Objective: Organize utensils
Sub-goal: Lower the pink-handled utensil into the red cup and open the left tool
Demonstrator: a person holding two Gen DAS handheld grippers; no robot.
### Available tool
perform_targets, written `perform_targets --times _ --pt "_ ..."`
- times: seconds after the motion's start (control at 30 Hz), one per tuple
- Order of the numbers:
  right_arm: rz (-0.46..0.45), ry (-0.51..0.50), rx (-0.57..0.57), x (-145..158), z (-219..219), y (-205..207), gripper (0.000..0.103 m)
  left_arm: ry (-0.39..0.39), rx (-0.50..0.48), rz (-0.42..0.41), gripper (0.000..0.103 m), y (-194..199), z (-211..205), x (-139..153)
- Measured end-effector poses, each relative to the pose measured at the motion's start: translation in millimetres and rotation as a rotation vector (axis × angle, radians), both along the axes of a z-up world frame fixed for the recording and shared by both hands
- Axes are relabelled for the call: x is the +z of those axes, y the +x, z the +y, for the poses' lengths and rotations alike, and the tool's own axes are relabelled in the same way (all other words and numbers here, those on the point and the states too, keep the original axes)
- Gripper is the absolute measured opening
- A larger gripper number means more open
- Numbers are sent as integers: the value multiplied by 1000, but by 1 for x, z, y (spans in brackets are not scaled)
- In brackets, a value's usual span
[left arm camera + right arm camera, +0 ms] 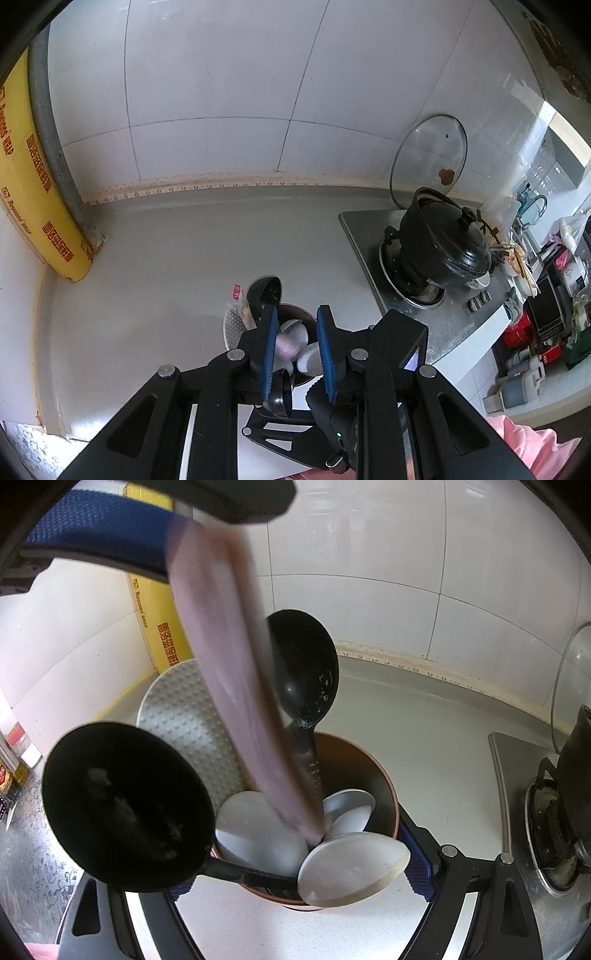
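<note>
Left black gripper with blue pads (297,349) is angling downward, jaws narrowed; right black gripper (295,878) is standing half open.

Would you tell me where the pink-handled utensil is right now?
In the right wrist view the pink-handled utensil runs from the left gripper at upper left down into the brown holder, between the two black ladles.

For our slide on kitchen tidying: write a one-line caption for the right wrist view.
Left tongs lower a pink-handled utensil into a brown holder crowded with black ladles and white spoons.
</note>
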State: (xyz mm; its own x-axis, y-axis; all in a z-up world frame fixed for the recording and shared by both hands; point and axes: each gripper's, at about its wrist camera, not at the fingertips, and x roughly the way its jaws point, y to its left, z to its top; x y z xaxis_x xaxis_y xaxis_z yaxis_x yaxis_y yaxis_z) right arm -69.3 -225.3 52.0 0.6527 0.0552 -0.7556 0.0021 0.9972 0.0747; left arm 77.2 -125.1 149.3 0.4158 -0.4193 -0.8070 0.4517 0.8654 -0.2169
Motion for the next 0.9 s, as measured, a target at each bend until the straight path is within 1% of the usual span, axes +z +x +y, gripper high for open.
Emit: perform_targets --times 0.27,0.33,0.4,0.47,0.53,0.67,0.9 --pt "4 -9 -3 0 -1 0 90 -11 44 -22 25 1 17 11" --pt "6 -10 -4 1 -1 -1 90 -12 66 -32 28 2 24 14" --pt "7 -11 -6 1 -3 -2 90 -12 88 -39 37 4 30 15" --pt "8 -12 -8 1 -1 -1 90 -8 114 -41 37 6 39 15" --pt "9 -15 -9 1 0 -1 90 -1 142 -39 38 8 49 13" --pt "14 -21 -10 1 5 5 90 25 208 -25 50 14 69 6" --pt "23 -23 -22 0 8 14 90 65 323 27 53 19 106 -14"
